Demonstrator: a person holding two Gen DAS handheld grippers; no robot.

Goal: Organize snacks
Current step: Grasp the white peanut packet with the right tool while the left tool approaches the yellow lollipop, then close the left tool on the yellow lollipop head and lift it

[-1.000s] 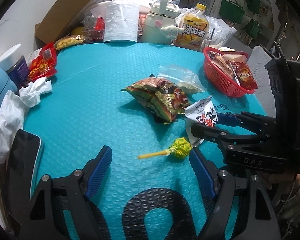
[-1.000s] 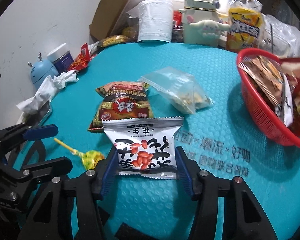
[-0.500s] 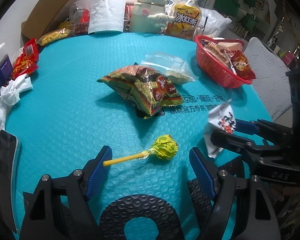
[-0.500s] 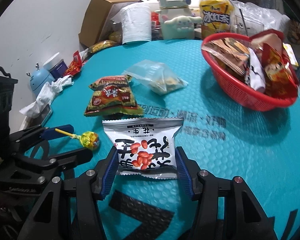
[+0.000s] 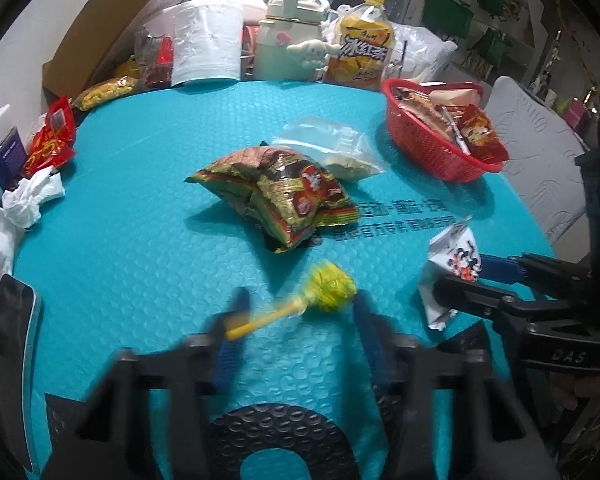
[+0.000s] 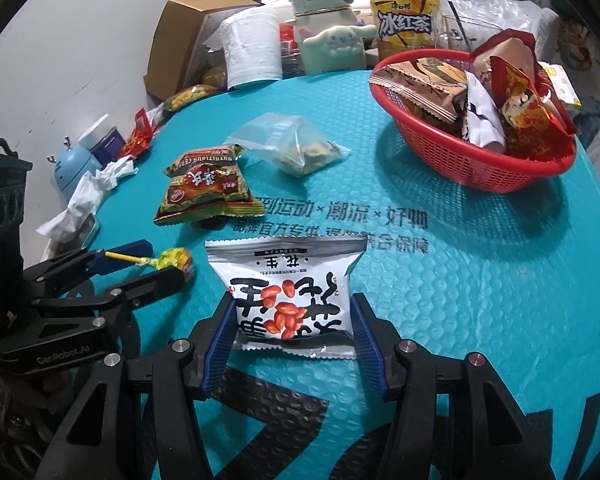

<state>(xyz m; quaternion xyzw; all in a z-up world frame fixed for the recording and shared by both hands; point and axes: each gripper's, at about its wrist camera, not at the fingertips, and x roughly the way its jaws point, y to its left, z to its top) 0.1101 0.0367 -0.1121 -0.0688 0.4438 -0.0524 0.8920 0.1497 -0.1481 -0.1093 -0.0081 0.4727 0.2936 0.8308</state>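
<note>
- Peanut packet [image 6: 290, 300] pinched flat in your right gripper [image 6: 292, 334]; may slip before basket [image 6: 472, 172] at 1 o'clock.
- Left gripper [image 5: 296, 320] blurred, half-open around lollipop [image 5: 324, 288], gripping nothing; could knock it away.

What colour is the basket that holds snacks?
Red basket, shown best in the right wrist view.

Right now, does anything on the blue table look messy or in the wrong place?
Yes. Crumpled white tissues sit bunched at the table's left edge, which looks like rubbish among snacks. A yellow lollipop, a green snack bag and a clear bag lie loose outside the red basket.
</note>
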